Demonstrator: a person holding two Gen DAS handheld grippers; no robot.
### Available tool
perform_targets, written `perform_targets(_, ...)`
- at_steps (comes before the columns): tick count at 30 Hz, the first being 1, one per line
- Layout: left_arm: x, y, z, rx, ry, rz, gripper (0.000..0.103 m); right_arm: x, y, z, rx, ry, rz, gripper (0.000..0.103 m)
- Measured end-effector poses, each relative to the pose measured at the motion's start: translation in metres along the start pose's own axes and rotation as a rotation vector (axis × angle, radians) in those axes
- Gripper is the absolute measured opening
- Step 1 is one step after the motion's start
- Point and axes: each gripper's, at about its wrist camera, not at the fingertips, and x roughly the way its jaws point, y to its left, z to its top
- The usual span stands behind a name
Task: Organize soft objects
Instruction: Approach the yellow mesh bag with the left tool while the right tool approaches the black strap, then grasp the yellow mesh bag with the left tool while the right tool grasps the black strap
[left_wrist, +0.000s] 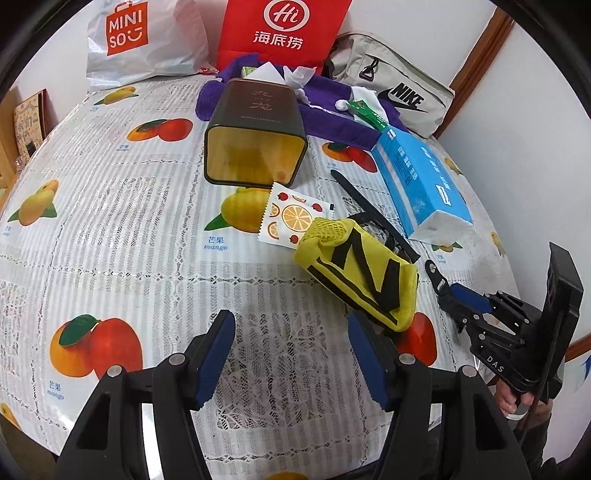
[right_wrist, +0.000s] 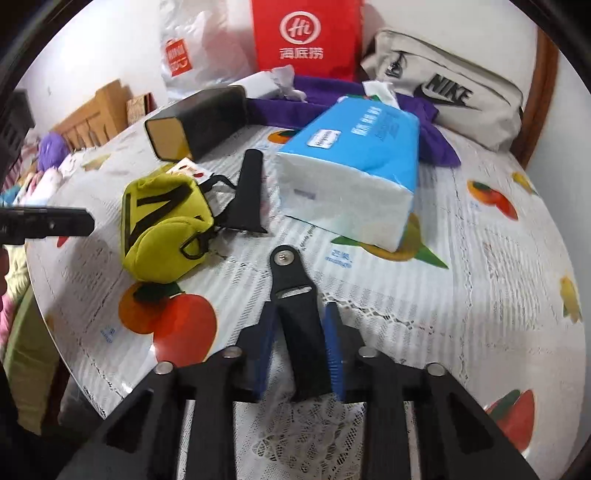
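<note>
Your right gripper (right_wrist: 299, 350) sits low over the fruit-print tablecloth (right_wrist: 461, 302), jaws narrow, with a black strap tab (right_wrist: 295, 295) running up between the blue pads (right_wrist: 334, 347). The pads look close against the strap's sides, but you cannot tell for certain that they press on it. The strap's riveted tip points away from you, toward the blue tissue pack (right_wrist: 351, 162).

Your left gripper (left_wrist: 291, 354) hangs about half open above bare cloth, nothing between its fingers (left_wrist: 218, 354). Its right pad sits just beside the near end of the yellow pouch (left_wrist: 358, 273), not clearly touching it.

That pouch, yellow with black stripes, lies on its side mid-table, partly covering a fruit-print sachet (left_wrist: 291, 214). A second black strap (left_wrist: 373, 214) trails out from behind it toward the tissue pack.

Just beyond the sachet, a dark tin (left_wrist: 255, 136) lies tipped over, its open mouth facing you.

Farther back: a purple cloth (left_wrist: 332, 122) with papers on it, then a grey Nike bag (left_wrist: 399, 88), a red paper bag (left_wrist: 284, 29) and a white Miniso bag (left_wrist: 140, 40) against the wall.
</note>
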Motion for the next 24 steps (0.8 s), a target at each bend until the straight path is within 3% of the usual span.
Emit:
perform_targets(2, 0.002, -0.002, 0.0, 0.003, 0.001, -0.006, 0.062, 0.0, -0.004, 0.001, 0.02, 0.008, 0.019, 0.025)
perform_targets(5, 0.008, -0.006, 0.002, 0.013, -0.004, -0.038, 0.073, 0.002, -0.004, 0.003, 0.026, 0.012, 0.057, 0.038)
perform_targets(8, 0.012, -0.01, 0.007, 0.028, -0.014, -0.049, 0.073, 0.004, 0.005, 0.003, -0.022, -0.019, 0.007, 0.034)
perform_targets(9, 0.012, -0.011, 0.01, 0.032, -0.02, -0.049, 0.073, 0.004, 0.006, 0.003, -0.029, -0.025, -0.005, 0.027)
perform_targets(21, 0.038, -0.028, 0.049, 0.124, -0.065, 0.003, 0.071, -0.005, -0.009, 0.007, 0.057, -0.021, 0.063, 0.026)
perform_targets(24, 0.051, -0.029, 0.053, 0.129, -0.026, -0.005, 0.055, -0.009, -0.015, 0.007, 0.094, -0.021, 0.07, 0.026)
